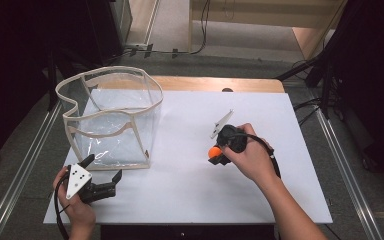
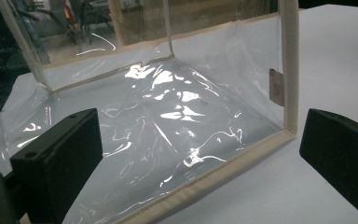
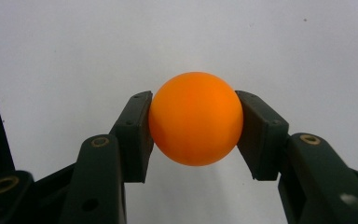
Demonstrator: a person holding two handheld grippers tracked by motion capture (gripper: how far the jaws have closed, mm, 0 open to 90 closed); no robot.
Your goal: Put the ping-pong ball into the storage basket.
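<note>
Now right gripper (image 3: pixel 195 122) clamps smooth orange ball (image 3: pixel 195 118); left gripper (image 1: pixel 101 176) jaws spread wide.

The storage bag (image 1: pixel 111 117) is clear, glossy plastic film, creased and throwing white glare, edged with a matt beige cloth binding (image 2: pixel 290 65). The ping-pong ball (image 3: pixel 195 118) is smooth orange plastic with a soft, even sheen. Pressed against both its sides, the right tool (image 3: pixel 195 135) has jaws of matt dark plastic set with brassy metal rivets. The left tool (image 2: pixel 200 154) has the same dull black finish. The bench (image 1: pixel 280 150) wears a smooth, matt white sheet; bare wood shows along its far edge.
</note>
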